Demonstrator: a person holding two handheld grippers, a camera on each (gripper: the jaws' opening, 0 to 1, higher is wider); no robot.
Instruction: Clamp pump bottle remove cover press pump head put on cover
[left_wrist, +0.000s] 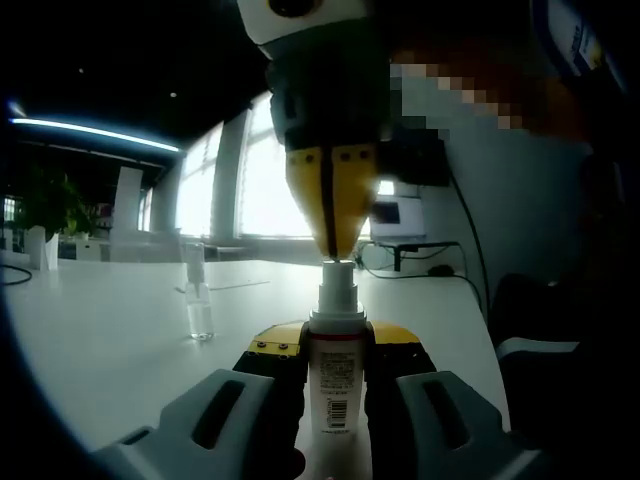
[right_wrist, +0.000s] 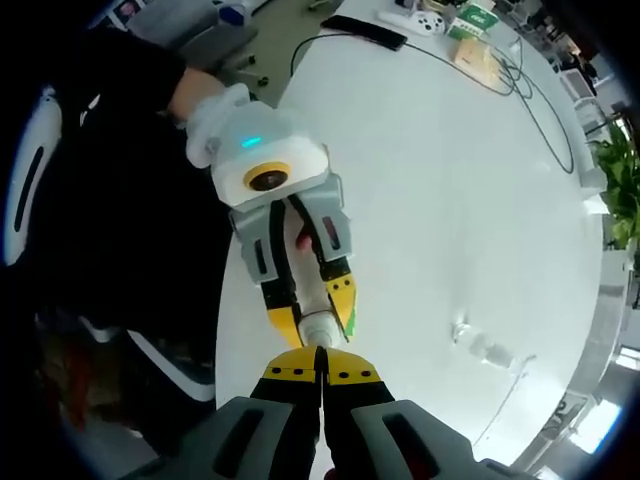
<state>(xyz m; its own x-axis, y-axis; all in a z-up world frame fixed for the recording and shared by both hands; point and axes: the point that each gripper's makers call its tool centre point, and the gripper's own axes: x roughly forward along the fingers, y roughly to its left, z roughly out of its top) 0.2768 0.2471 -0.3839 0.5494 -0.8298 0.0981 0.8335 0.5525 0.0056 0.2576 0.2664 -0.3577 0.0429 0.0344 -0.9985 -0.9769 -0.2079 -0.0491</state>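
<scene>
White plastic pump bottle (left_wrist: 335, 385) stands upright at 6 o'clock in the left gripper view, clamped at its body between the left gripper's (left_wrist: 335, 365) yellow-tipped jaws; the narrow grip likely serves to steady it against a downward push. Its label faces the camera.

Directly above, at 12 o'clock, the right gripper (left_wrist: 330, 215) hangs point-down, jaws pressed together with no gap, tips meeting the pump head (left_wrist: 338, 272). Judgement: pressing step in hand; a closed tip gives one firm contact point.

Right gripper view confirms it: right gripper (right_wrist: 320, 372) at 6 o'clock, jaws together and holding nothing, with the bottle top (right_wrist: 318, 327) just beyond, held by the left gripper (right_wrist: 315, 310).

Farther out, at 9 o'clock in the left gripper view, a clear cover (left_wrist: 198, 295) stands alone on the white table (left_wrist: 110, 340), well apart from the bottle. Judgement: replacing it remains to be done.
</scene>
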